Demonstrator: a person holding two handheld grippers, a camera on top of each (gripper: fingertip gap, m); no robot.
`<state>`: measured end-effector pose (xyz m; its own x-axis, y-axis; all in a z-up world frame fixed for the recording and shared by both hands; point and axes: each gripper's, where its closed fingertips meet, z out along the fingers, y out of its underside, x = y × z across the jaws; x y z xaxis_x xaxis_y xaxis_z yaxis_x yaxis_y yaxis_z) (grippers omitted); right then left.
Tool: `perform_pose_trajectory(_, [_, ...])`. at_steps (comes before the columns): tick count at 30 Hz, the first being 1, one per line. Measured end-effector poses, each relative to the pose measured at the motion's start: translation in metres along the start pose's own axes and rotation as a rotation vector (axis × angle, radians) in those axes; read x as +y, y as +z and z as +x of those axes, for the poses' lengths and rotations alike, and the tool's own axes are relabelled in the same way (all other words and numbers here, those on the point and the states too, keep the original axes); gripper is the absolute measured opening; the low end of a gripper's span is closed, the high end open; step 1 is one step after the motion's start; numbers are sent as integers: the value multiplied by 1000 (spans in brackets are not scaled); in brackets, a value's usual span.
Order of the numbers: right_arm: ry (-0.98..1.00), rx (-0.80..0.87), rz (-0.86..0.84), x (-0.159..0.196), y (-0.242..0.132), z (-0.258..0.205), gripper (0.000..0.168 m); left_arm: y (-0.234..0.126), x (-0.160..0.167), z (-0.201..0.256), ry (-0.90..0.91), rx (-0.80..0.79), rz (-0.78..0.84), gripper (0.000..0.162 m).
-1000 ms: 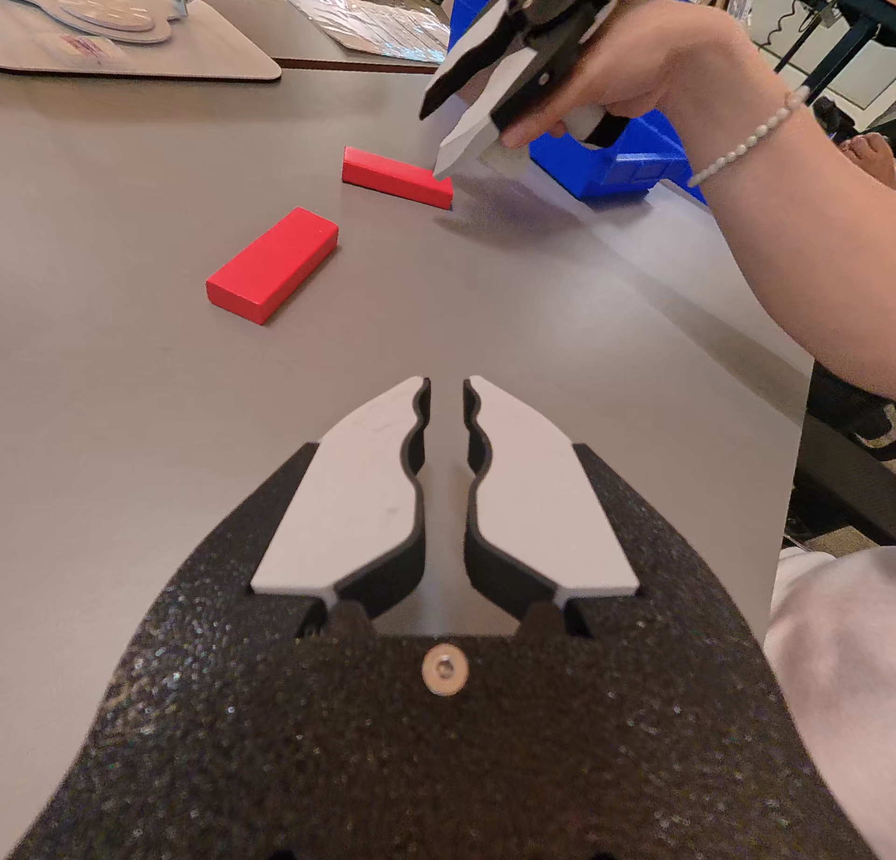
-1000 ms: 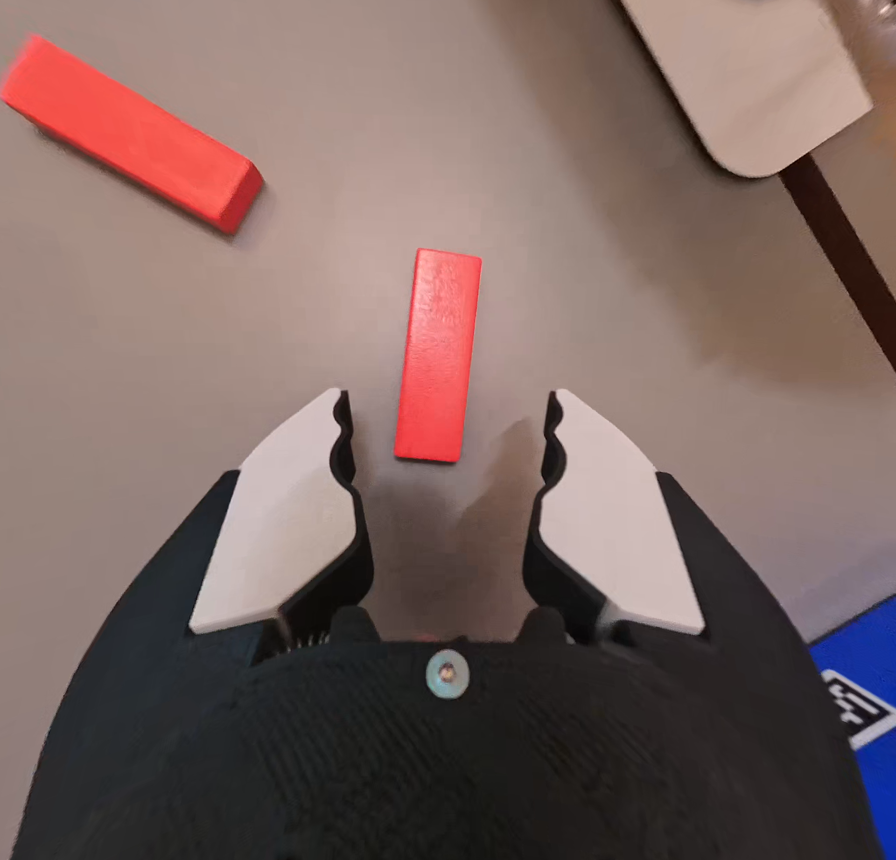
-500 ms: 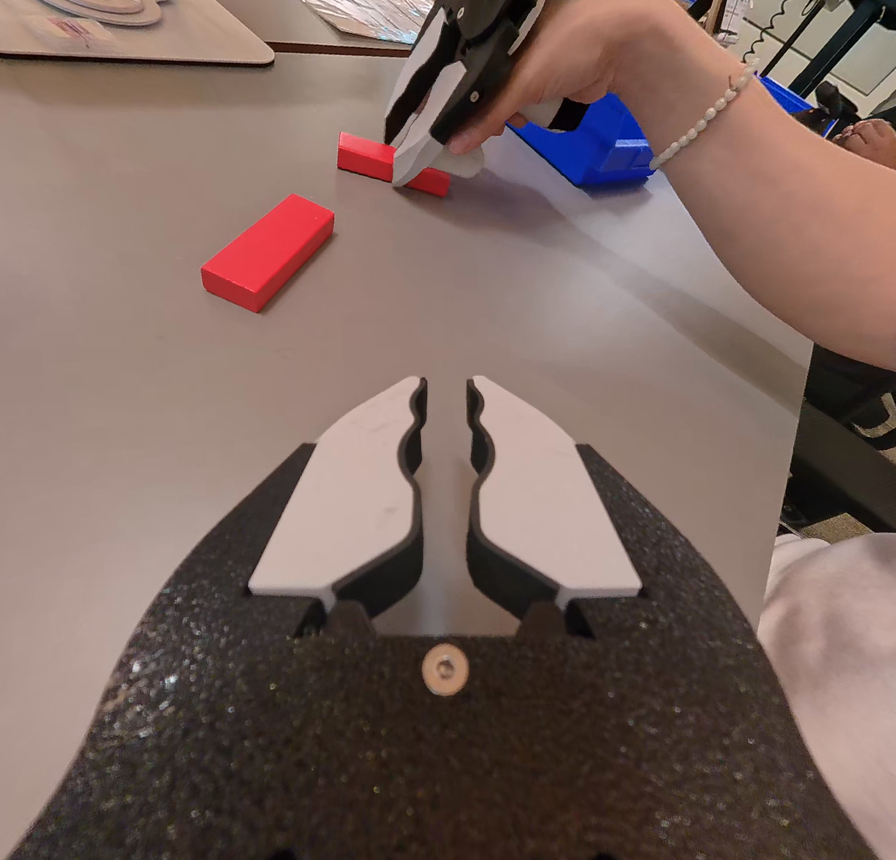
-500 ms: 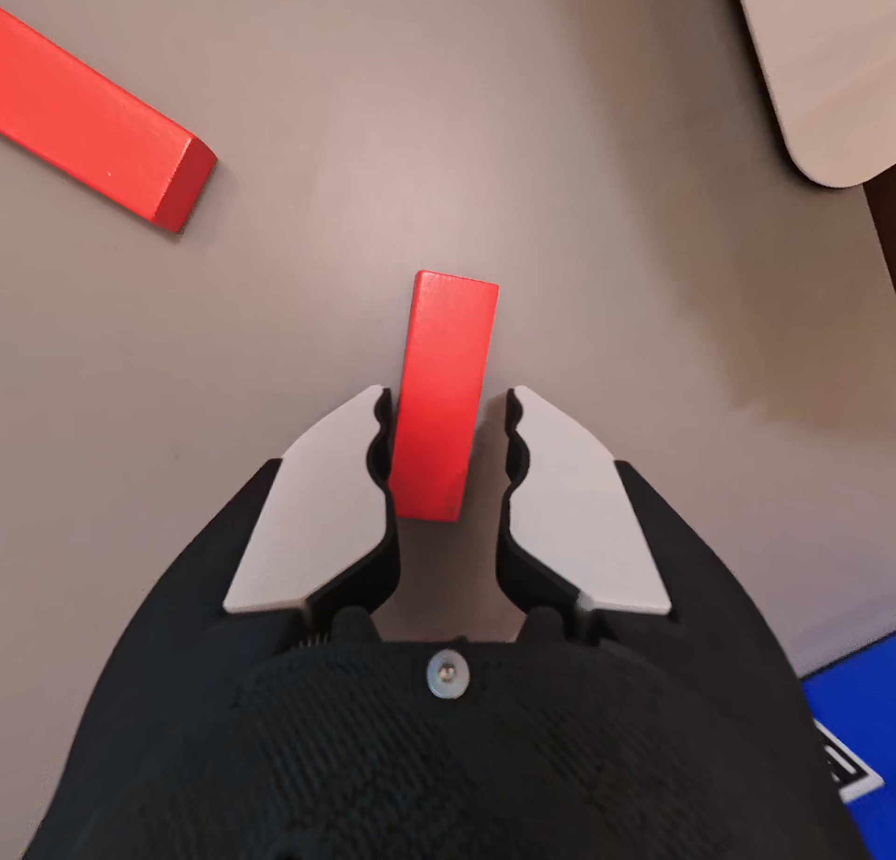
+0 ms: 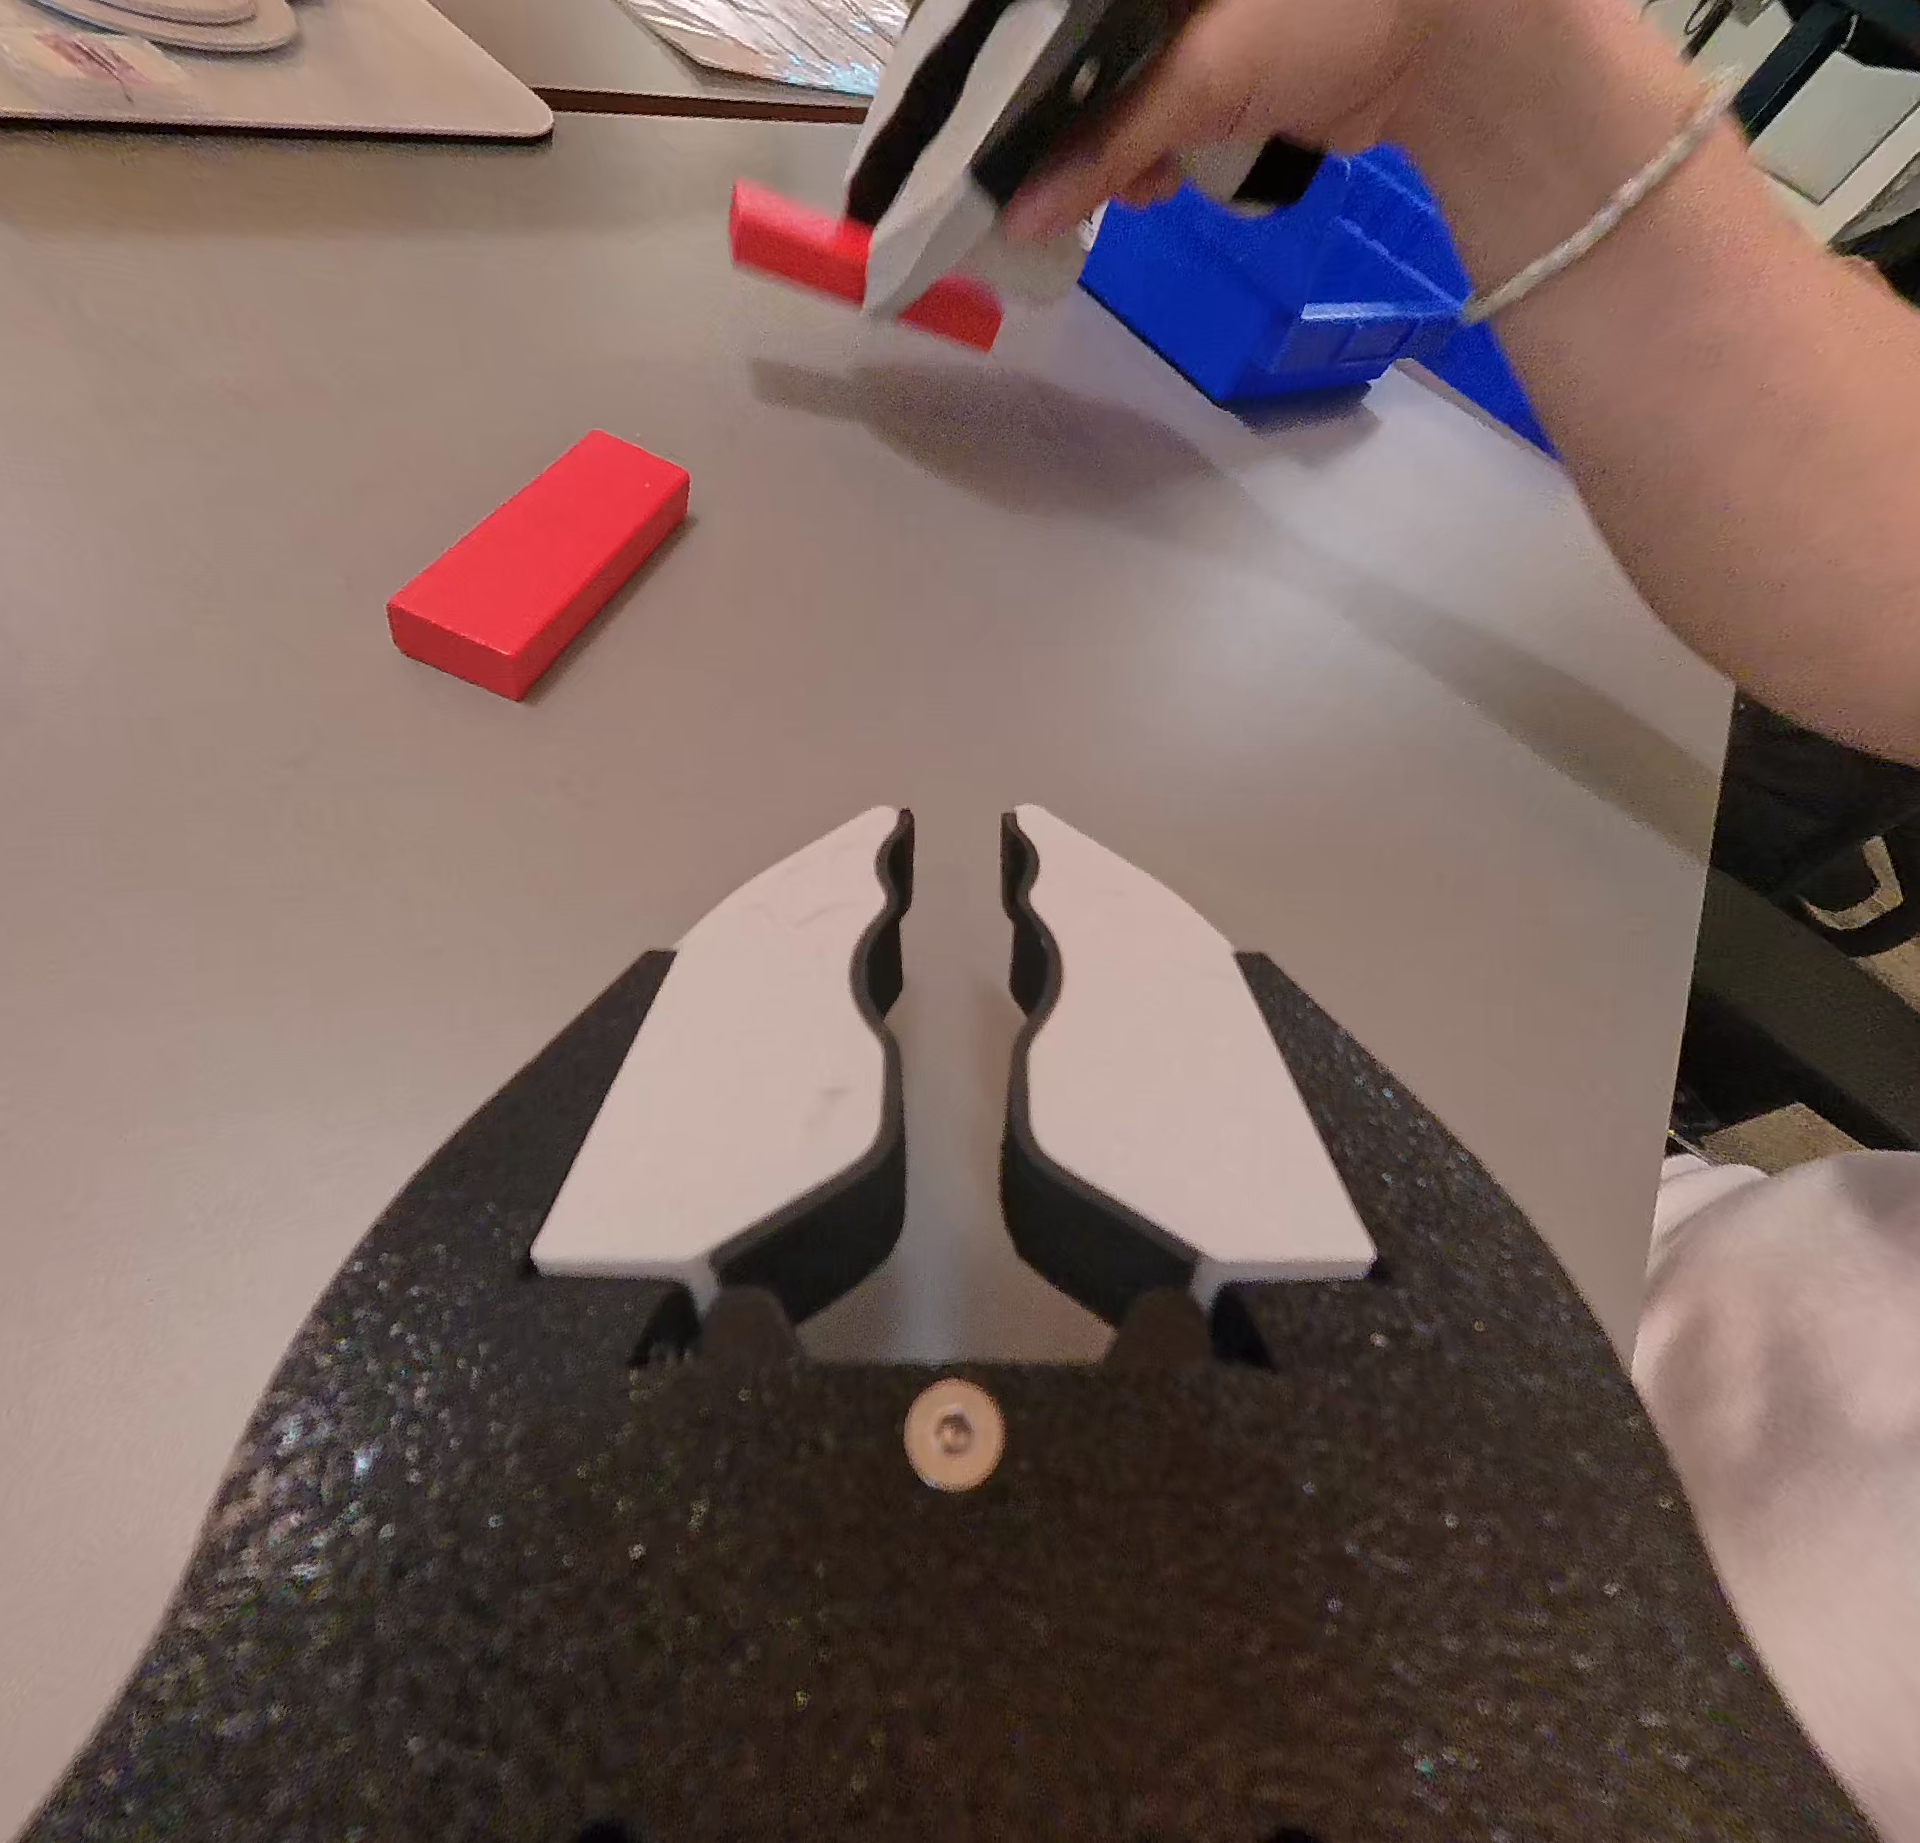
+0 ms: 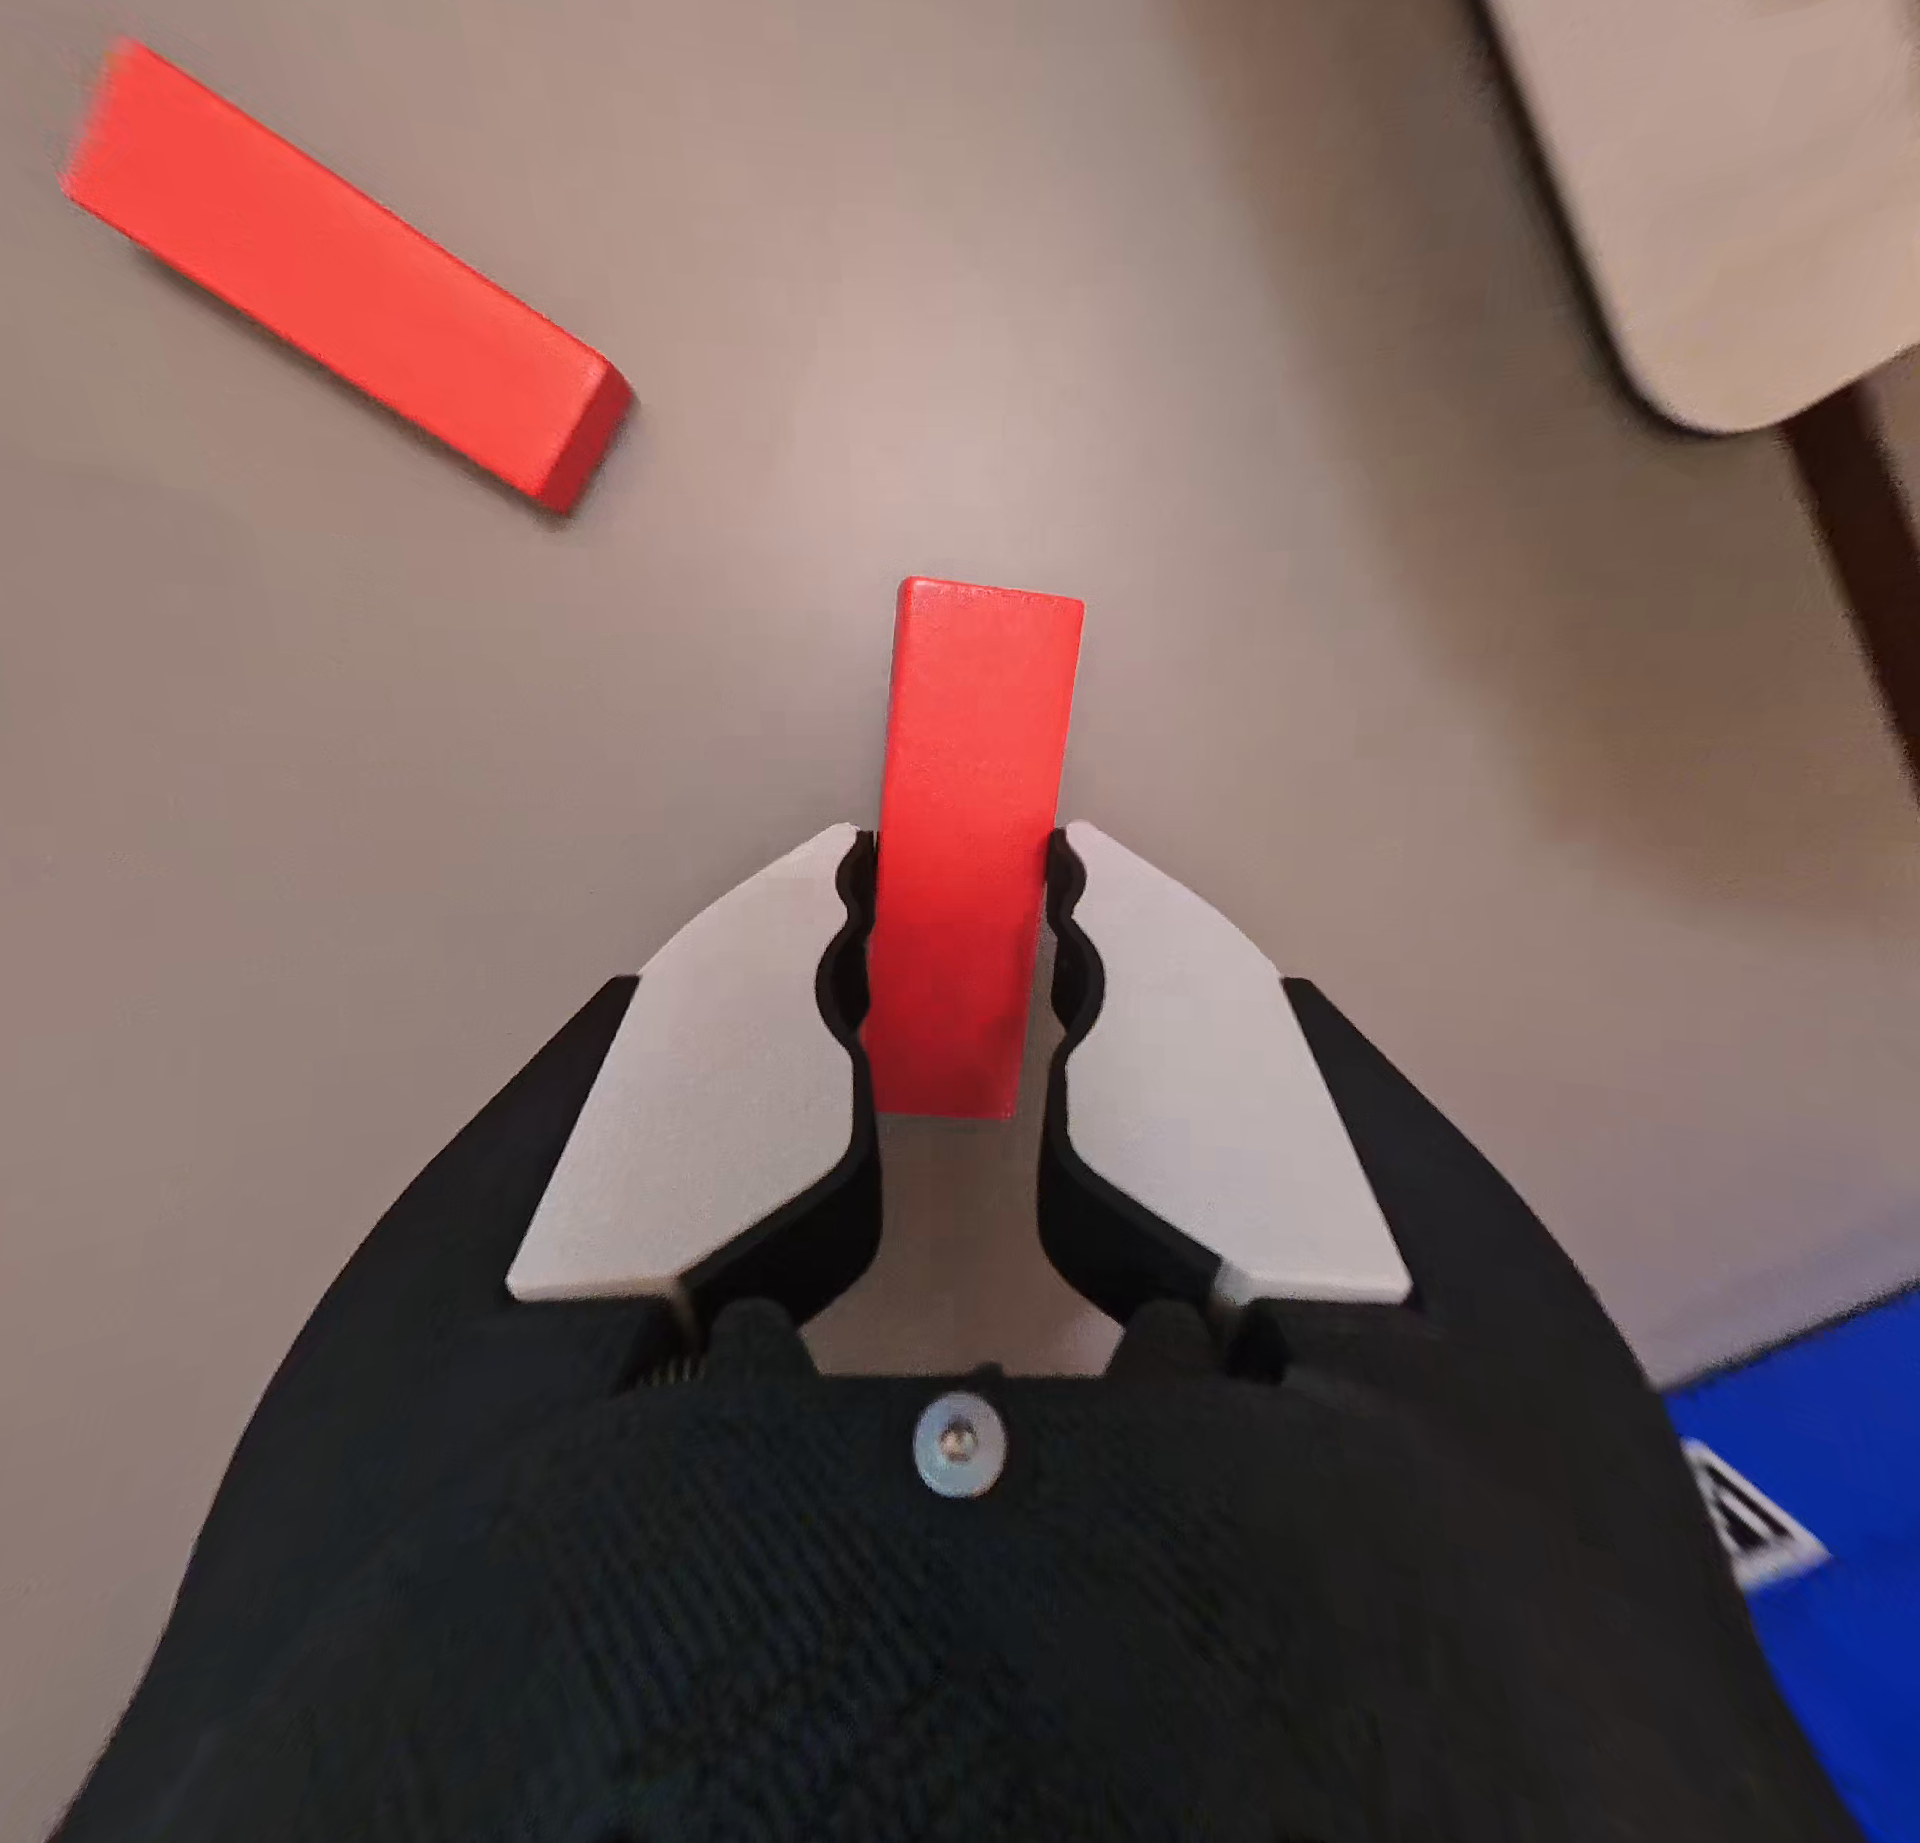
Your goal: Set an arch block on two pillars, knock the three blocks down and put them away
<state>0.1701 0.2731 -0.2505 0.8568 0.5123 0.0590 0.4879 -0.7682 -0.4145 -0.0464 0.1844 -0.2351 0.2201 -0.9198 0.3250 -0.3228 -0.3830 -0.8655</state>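
My right gripper (image 6: 961,837) is shut on a red block (image 6: 977,754), gripping its near half, with the far end sticking out past the fingertips. In the left wrist view the same gripper (image 5: 888,281), in a person's hand, holds that block (image 5: 795,235) a little above the grey table (image 5: 312,962), with its shadow beneath. A second red block (image 5: 540,562) lies flat on the table, also seen in the right wrist view (image 6: 332,266). My left gripper (image 5: 956,817) is empty, its fingers nearly together, low over the table's near part.
A blue bin (image 5: 1278,276) stands at the table's right edge, behind the right gripper. A beige board (image 5: 260,79) lies at the far left; it also shows in the right wrist view (image 6: 1714,183). A foil sheet (image 5: 748,6) lies at the back. The person's forearm (image 5: 1714,494) crosses the right side. The tips of one gripper are about 25 cm away from the tips of the other.
My right gripper came down around the far red block, closed on it and lifted it off the table. My left gripper has stayed in place.
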Motion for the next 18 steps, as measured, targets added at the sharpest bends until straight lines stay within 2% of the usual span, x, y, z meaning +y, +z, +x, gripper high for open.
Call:
perform_pose_trajectory(1, [9, 13, 25, -2, -17, 4, 32, 0, 1, 0, 3, 0, -6, 15])
perform_pose_trajectory(4, [61, 126, 89, 1, -80, 33, 32, 1, 3, 0, 9, -2, -23, 16])
perform_pose_trajectory(6, [127, 200, 113, 16, -121, 60, 32, 1, 3, 0, 8, -3, -20, 17])
perform_pose_trajectory(10, [362, 311, 57, 88, -171, 120, 32, 2, 3, 0, 2, 3, -18, 17])
perform_pose_trajectory(14, [595, 371, -59, 180, -174, 161, 33, 1, 1, -1, 0, 6, -11, 17])
perform_pose_trajectory(18, [760, 352, -167, 255, -143, 168, 32, 2, -1, 0, -4, 16, -5, 17])
